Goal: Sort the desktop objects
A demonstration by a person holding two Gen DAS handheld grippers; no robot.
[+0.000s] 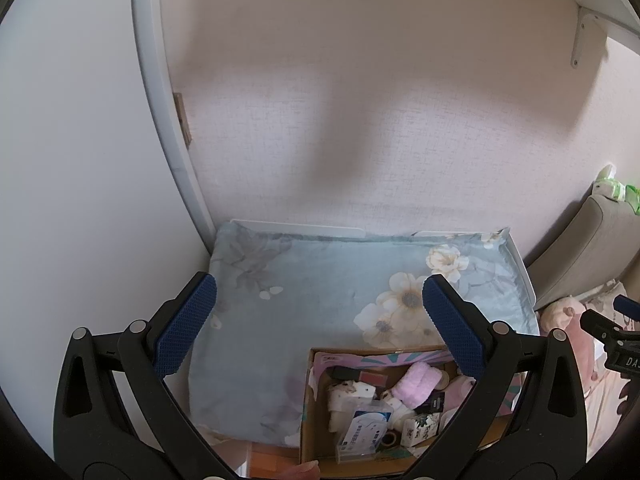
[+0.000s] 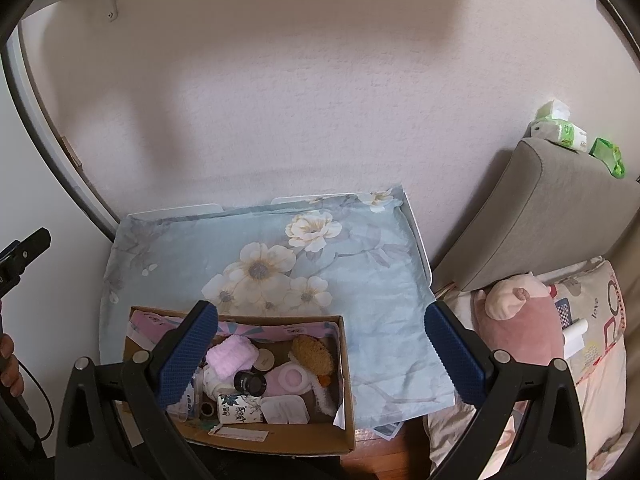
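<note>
Both grippers, left (image 1: 320,328) and right (image 2: 322,354), hang wide open and empty above the flowered cloth (image 2: 372,280). The cardboard box (image 2: 347,396) sits at its near edge, crammed; the bottom items are half-buried and hard to identify.

Little can be read. On the patterned pillow (image 2: 600,332), right of the pink plush toy (image 2: 520,320), the word "love" stands beside large red letters, partly cut off. The right gripper's black body (image 1: 624,350) shows "DA". Print on the boxes inside the cardboard box (image 2: 344,420) is too small to read.
</note>
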